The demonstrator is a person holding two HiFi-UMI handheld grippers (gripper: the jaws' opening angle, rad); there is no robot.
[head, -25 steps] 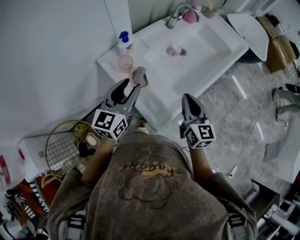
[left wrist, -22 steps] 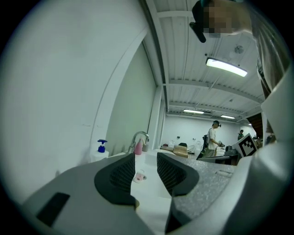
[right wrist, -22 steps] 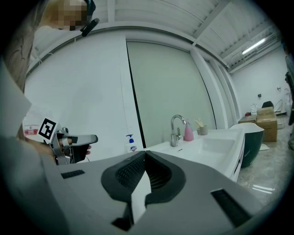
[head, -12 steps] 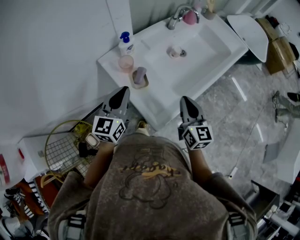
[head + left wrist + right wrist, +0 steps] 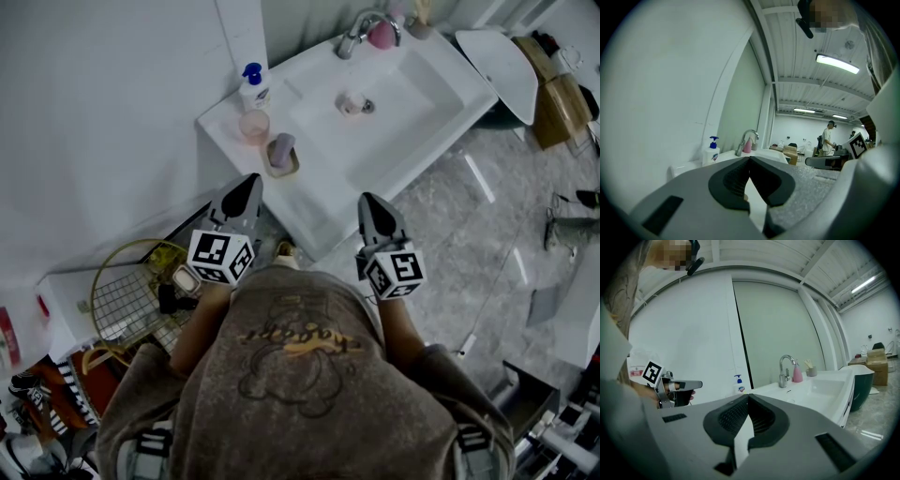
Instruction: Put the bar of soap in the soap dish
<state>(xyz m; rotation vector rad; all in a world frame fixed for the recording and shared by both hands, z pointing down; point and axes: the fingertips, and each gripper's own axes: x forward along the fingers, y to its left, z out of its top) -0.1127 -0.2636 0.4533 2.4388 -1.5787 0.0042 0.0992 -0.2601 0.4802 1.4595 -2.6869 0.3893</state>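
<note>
A pale purple bar of soap (image 5: 279, 149) lies in a small brown soap dish (image 5: 292, 167) on the left rim of the white sink (image 5: 319, 211). My left gripper (image 5: 250, 182) is just short of the dish, near the sink's front corner, not touching it. Its jaws have just been closing and are shut with nothing between them, tips meeting in the left gripper view (image 5: 749, 158). My right gripper (image 5: 367, 199) hovers at the sink's front edge, shut and empty, as the right gripper view (image 5: 748, 395) shows.
A soap dispenser (image 5: 249, 86) and a pink cup (image 5: 253, 125) stand behind the dish. The faucet (image 5: 357, 28) and a pink bottle (image 5: 380, 35) are at the back. A wire basket (image 5: 127, 292) sits low on the left by the wall.
The left gripper was open right at the soap dish; it has drawn back toward me and its jaws have shut empty. The soap stays in the dish. The right gripper barely moved.
</note>
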